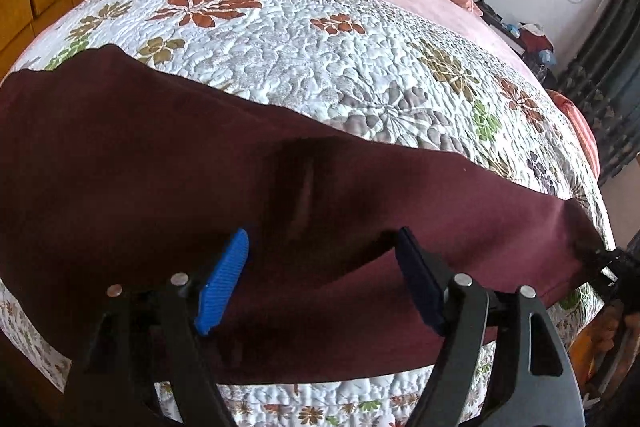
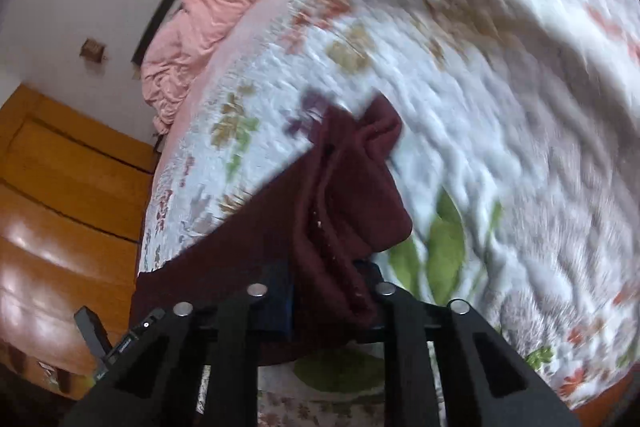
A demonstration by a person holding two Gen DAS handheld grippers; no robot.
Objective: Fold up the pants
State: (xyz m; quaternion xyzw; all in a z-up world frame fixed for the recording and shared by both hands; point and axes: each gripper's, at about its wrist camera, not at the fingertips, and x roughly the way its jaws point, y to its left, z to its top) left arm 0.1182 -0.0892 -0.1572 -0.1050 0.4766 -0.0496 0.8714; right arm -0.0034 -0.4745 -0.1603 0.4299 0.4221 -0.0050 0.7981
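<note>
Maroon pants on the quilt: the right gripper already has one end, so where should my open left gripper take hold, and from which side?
Grip the near hem of the maroon pants, where the raised fold lifts cloth off the quilt. Come down from the near bed edge, left gripper straddling that fold. The right gripper is shut on the bunched end.

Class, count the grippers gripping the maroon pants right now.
1. The right gripper pinches a bunched end of the pants; the left gripper hovers open above them.
</note>
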